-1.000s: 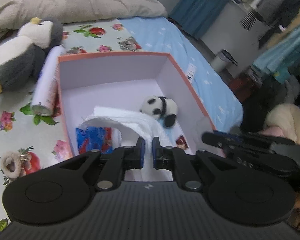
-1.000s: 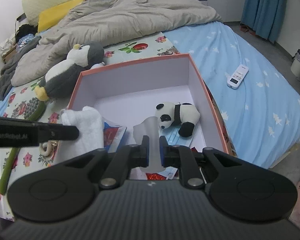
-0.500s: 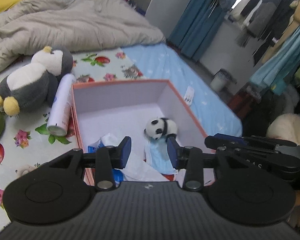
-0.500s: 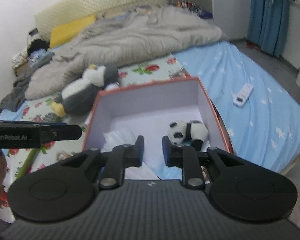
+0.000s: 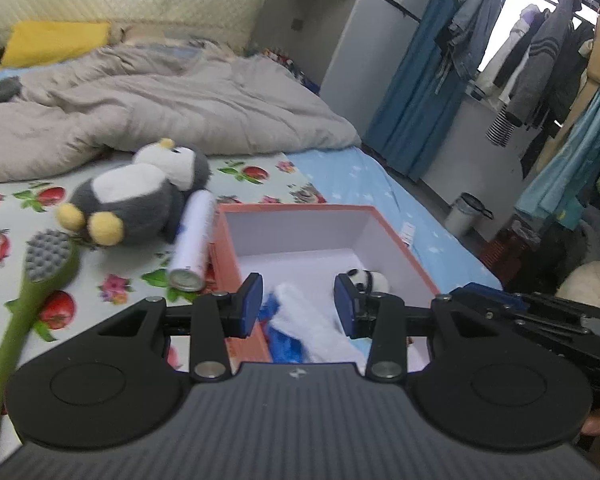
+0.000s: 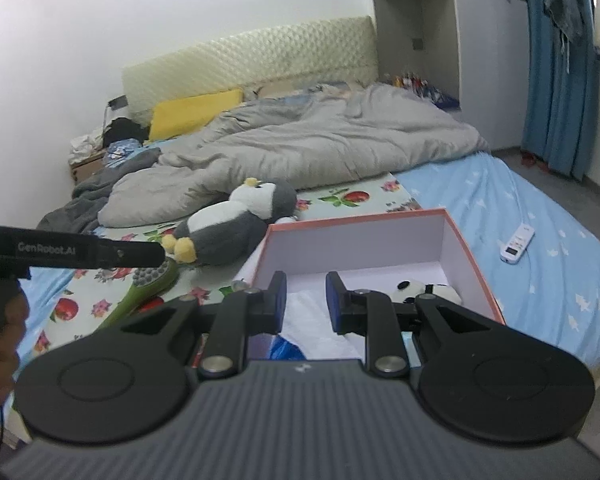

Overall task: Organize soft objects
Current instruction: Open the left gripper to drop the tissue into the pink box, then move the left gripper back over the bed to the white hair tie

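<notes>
your left gripper has its jaws wide apart and holds nothing; it hangs above the near end of the box. your right gripper is also parted, less widely, and empty, over the same near end.

between and below the left fingers you can see a white cloth lying in the box on top of something blue, with the small panda further in toward the right wall. so three soft things sit inside already, and both claws are free: you look to be between placements, ready to pick the next item.

that next item is most likely the penguin plush, lying on the flowered sheet beyond the box's left wall, touching the white spray can that rests along that wall. it is on your left side, so the left gripper is the natural one. the plush is bulky, so open fully and bite a wing or the head rather than the body, and come in from above so you don't roll the can. the green brush and the can are hard goods; i'd leave them out. the remote sits well apart on the blue sheet.
</notes>
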{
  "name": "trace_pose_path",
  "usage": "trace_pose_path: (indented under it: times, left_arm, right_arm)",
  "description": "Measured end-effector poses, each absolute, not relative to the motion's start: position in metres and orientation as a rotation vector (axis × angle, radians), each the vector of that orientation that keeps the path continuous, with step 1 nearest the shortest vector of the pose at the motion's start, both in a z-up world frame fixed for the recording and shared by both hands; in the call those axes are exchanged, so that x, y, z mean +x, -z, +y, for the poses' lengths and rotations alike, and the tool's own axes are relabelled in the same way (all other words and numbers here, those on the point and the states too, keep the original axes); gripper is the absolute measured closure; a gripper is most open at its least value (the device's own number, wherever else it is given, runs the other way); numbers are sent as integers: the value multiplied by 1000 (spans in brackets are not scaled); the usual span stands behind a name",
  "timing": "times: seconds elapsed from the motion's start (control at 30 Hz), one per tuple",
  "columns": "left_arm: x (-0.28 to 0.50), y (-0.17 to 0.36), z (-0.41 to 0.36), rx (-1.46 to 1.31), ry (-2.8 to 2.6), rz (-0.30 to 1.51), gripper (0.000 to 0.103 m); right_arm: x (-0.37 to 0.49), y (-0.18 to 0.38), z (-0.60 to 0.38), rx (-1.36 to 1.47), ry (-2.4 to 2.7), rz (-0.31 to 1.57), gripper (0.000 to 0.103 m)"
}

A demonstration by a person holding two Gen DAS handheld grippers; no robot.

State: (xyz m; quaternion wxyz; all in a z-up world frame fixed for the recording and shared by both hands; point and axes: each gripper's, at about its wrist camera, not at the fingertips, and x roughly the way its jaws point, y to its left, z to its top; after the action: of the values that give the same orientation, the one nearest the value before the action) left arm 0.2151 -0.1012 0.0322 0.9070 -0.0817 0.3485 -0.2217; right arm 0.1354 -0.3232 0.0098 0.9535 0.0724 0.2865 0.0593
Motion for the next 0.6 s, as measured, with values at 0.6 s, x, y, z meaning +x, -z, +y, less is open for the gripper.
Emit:
trace_pose_path:
  times: [0.6]
  left_arm:
    - [128, -18, -24, -171, 283, 651, 58]
  right_arm:
    - [82, 2, -263, 58, -218, 532, 79]
